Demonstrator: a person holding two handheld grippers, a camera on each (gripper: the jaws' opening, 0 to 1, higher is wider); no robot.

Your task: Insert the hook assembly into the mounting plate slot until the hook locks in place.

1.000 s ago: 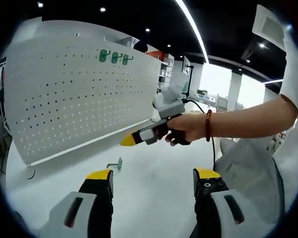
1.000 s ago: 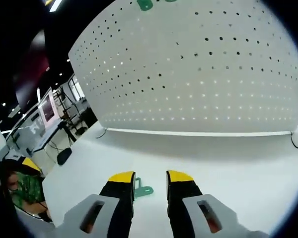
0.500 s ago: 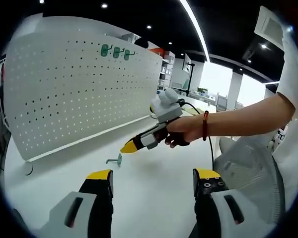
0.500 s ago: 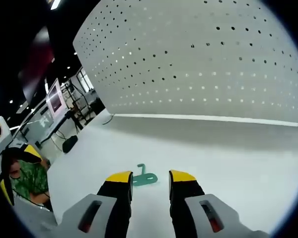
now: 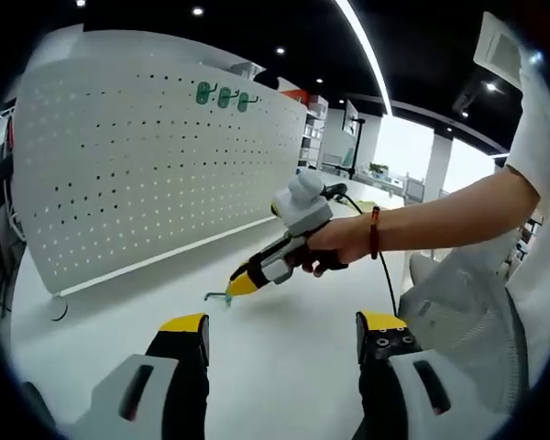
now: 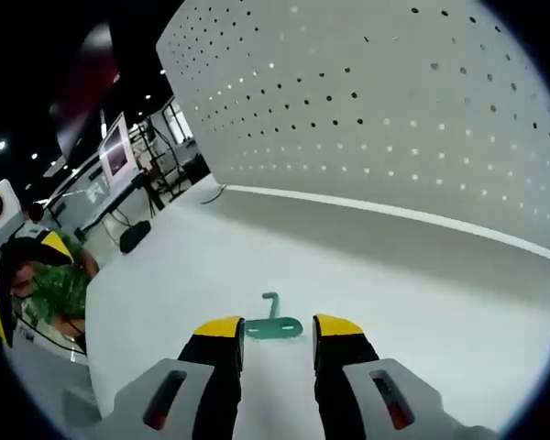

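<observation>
Green, thin and likely light, the small metal hook (image 6: 274, 324) is lying flat on the white counter (image 6: 422, 302) just ahead of your open, empty right tool (image 6: 277, 328), so you are probably needing to pinch its flat plate.

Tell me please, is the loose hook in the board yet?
Out. The hook lies flat on the table before the open right gripper, apart from the board.

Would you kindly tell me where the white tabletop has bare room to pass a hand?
Bare white tabletop runs between the upright white pegboard and the left gripper. It is crowded only at the green metal hook, where the right gripper closes in.
</observation>
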